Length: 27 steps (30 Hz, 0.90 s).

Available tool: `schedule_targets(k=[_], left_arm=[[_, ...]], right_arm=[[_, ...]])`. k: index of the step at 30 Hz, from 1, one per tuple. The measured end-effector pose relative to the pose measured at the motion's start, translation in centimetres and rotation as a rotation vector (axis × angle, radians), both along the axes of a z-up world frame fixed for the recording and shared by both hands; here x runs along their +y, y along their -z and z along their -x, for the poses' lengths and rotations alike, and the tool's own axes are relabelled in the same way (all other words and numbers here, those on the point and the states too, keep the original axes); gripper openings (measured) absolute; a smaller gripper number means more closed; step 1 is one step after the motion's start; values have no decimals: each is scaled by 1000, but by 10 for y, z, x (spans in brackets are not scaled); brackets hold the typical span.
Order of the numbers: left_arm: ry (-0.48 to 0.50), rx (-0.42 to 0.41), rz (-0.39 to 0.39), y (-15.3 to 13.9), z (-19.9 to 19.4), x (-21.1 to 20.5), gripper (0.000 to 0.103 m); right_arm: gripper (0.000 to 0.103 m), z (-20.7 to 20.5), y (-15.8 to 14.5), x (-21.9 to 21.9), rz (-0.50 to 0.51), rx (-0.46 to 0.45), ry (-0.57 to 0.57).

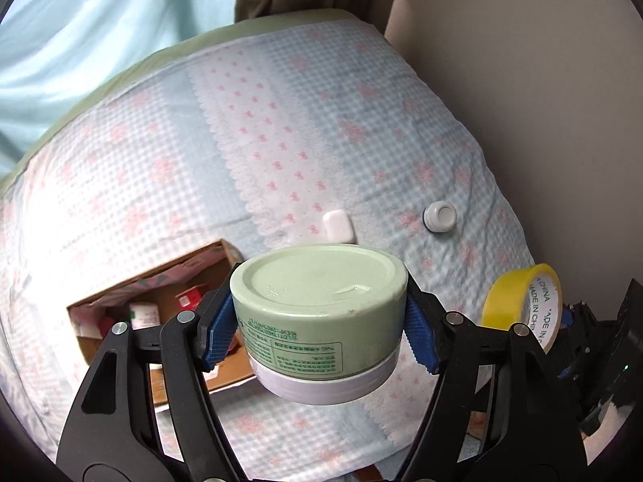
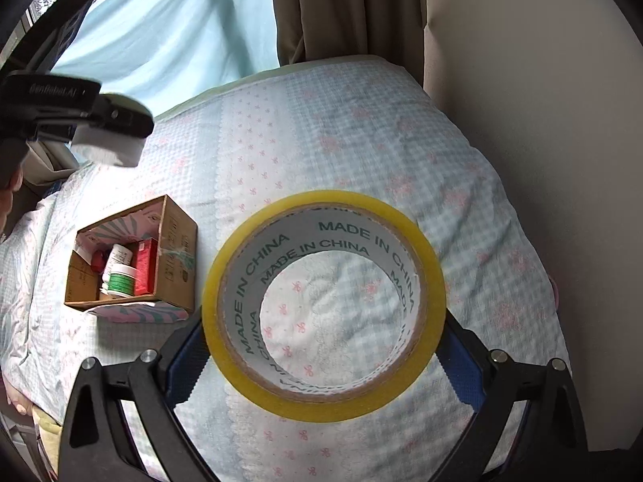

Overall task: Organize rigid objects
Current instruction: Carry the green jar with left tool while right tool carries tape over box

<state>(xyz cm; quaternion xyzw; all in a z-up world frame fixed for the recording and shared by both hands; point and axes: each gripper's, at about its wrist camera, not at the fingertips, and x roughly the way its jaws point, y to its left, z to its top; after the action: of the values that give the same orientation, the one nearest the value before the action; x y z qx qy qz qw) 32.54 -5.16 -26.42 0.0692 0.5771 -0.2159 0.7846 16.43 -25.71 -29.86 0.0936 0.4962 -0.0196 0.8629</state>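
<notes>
In the left wrist view the open brown cardboard box (image 1: 160, 317), already holding small bottles and cartons, sits on the gingham-quilted bed (image 1: 168, 168) at about eight o'clock. Just right of it the left tongs (image 1: 317, 323) are clamped on a squat pale-green plastic jar with a white lid (image 1: 321, 317), held upside down above the quilt, the blue pads (image 1: 219, 333) pressing its smooth side wall. The jar looks stiff and moderately heavy; its glossy wall could slip, so a grip across the mid-height seems wisest. Beyond it, at one o'clock, lie a small white rounded case (image 1: 339, 225) and a white round cap (image 1: 441, 215), both probably light and hard, though small and blurred here. At four o'clock the right tongs (image 2: 323, 351) squeeze a yellow roll of packing tape with a printed cardboard core (image 2: 323, 301) across its outer rim; it is rigid and light, and best held so.
</notes>
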Motion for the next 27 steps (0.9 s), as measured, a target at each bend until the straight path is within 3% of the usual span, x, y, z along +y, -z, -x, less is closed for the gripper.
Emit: schedule_targets(k=[7, 14, 20, 27], left_arm=[[-65, -21, 0, -20, 6, 126, 68], [-110, -19, -28, -10, 1, 235, 68], [-167, -2, -70, 17, 0, 297, 68], [-258, 85, -57, 74, -1, 328, 68]], right_arm=[[99, -25, -44, 89, -12, -50, -22], [98, -58, -51, 185, -100, -27, -45], [99, -97, -30, 246, -203, 62, -82], [99, -139, 22, 286, -278, 201, -118]])
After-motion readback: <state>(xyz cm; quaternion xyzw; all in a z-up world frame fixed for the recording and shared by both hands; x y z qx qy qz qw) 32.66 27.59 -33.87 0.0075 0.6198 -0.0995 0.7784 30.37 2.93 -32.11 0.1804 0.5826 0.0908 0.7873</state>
